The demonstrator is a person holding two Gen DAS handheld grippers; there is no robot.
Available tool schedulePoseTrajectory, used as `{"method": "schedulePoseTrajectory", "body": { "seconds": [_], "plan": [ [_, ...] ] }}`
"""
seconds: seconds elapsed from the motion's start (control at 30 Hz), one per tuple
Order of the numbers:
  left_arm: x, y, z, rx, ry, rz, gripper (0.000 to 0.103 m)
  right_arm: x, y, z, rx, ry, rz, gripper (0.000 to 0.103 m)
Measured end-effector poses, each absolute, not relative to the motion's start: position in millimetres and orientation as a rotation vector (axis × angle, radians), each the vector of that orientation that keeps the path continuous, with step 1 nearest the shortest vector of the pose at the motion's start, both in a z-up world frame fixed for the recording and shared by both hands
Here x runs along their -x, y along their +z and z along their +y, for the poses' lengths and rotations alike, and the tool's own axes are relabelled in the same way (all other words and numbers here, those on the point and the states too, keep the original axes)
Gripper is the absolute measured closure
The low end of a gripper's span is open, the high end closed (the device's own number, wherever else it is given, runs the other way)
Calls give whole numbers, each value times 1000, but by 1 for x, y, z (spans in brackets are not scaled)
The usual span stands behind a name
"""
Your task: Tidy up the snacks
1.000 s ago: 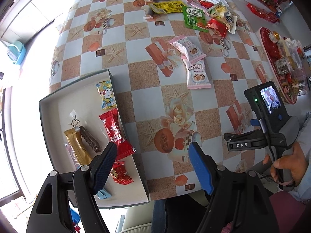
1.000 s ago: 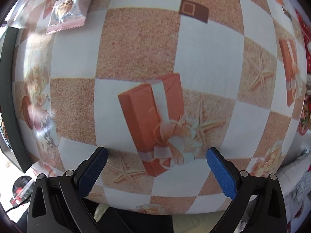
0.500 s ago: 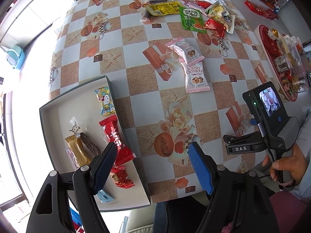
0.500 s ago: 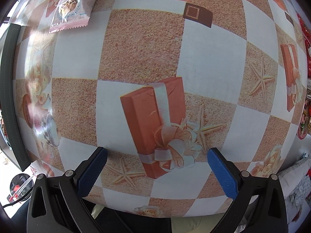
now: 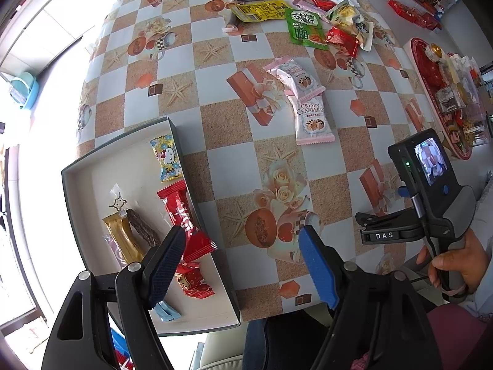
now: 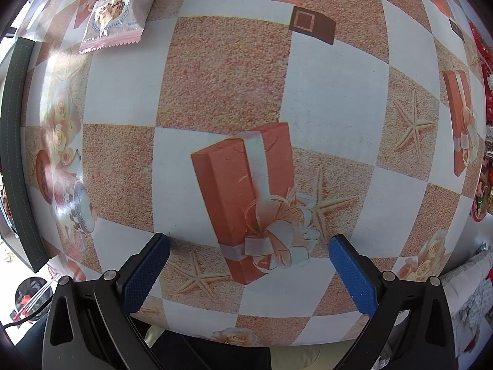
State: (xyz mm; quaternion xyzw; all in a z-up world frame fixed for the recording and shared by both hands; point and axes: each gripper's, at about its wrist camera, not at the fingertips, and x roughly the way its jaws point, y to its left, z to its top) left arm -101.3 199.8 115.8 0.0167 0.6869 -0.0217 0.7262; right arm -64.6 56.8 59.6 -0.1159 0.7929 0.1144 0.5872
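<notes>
A grey box [image 5: 92, 172] at the table's near left corner holds several snacks, among them a red packet [image 5: 181, 215] and a Hello Kitty candy [image 5: 166, 157]. My left gripper [image 5: 243, 246] is open and empty above the box's right wall. Two pink cranberry packets [image 5: 312, 117] lie mid-table; one shows in the right wrist view [image 6: 114, 12]. A pile of snacks [image 5: 308, 24] lies at the far side. My right gripper [image 6: 246, 246] is open and empty, low over the tablecloth; it also shows in the left wrist view [image 5: 431, 203].
A red tray [image 5: 416, 58] with wrapped sweets stands at the table's right edge. The box wall [image 6: 18, 154] runs along the left in the right wrist view. The checked tablecloth [image 6: 225, 71] has printed gifts and starfish.
My left gripper has risen and pulled back a little, so more of the table shows. My right gripper has edged slightly forward over the tablecloth. Both stay open.
</notes>
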Motion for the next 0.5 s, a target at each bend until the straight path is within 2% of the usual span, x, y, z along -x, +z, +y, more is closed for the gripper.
{"method": "schedulePoseTrajectory", "body": {
  "seconds": [0.5],
  "plan": [
    [104, 113, 201, -35, -47, 1519, 24, 65, 61, 56, 271, 268, 1843, 0]
  ]
}}
